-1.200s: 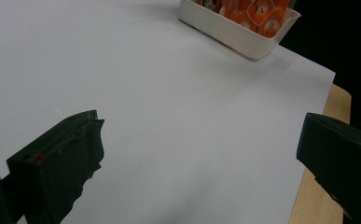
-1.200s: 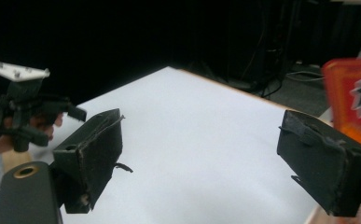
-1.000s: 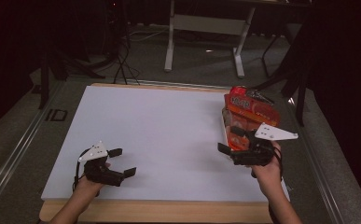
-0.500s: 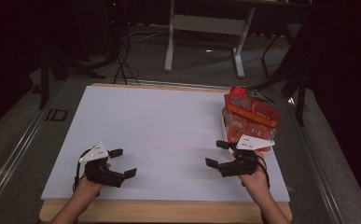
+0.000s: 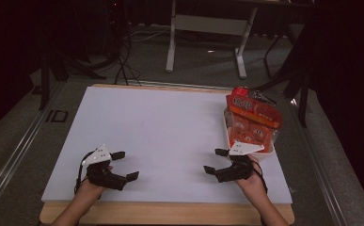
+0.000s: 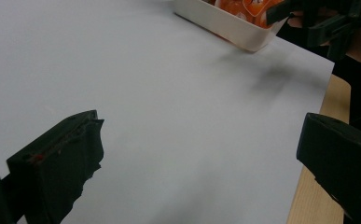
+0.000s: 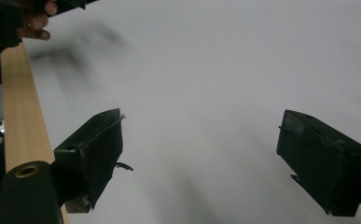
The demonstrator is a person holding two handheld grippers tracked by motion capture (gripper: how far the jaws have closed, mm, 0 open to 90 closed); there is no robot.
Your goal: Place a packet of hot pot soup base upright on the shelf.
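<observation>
We see the snack pack (image 5: 252,120) as a red-orange wrapped bundle with round orange items showing through clear film, sitting in a white tray at the right side of the white surface (image 5: 170,127), towards its far half. The right tool (image 5: 216,161) hovers just near of the pack, jaws spread wide and holding nothing. The left tool (image 5: 125,165) rests low at the near left corner, well apart from the pack, its jaws also wide and empty.

From the left gripper view we get the tray's white rim (image 6: 225,25) up close. From the right gripper view we see the surface's wooden near edge (image 7: 22,112) and bare white sheet between the jaws.
</observation>
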